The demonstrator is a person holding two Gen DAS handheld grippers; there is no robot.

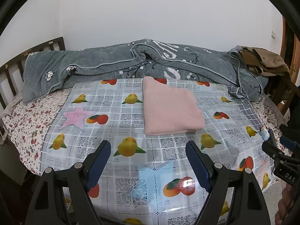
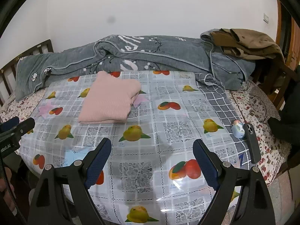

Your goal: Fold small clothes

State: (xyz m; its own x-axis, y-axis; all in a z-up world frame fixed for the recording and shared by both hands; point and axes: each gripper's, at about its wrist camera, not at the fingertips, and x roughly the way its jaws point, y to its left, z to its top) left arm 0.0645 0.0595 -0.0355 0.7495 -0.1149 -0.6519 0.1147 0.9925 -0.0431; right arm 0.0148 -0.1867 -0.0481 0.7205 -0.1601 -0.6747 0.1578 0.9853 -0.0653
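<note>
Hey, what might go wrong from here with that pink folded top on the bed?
The glossy fruit-print plastic sheet may let the pink folded sweater slide and unfold if nudged. The phone and small figurine sit near the sheet's right edge, where the open right gripper might knock them off.

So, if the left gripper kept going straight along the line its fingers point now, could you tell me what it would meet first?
Most likely the fruit-print plastic cover, then the near edge of the folded pink garment lying on it. The left gripper is open and empty, with nothing else between its fingers and the garment, though depth is uncertain.
</note>
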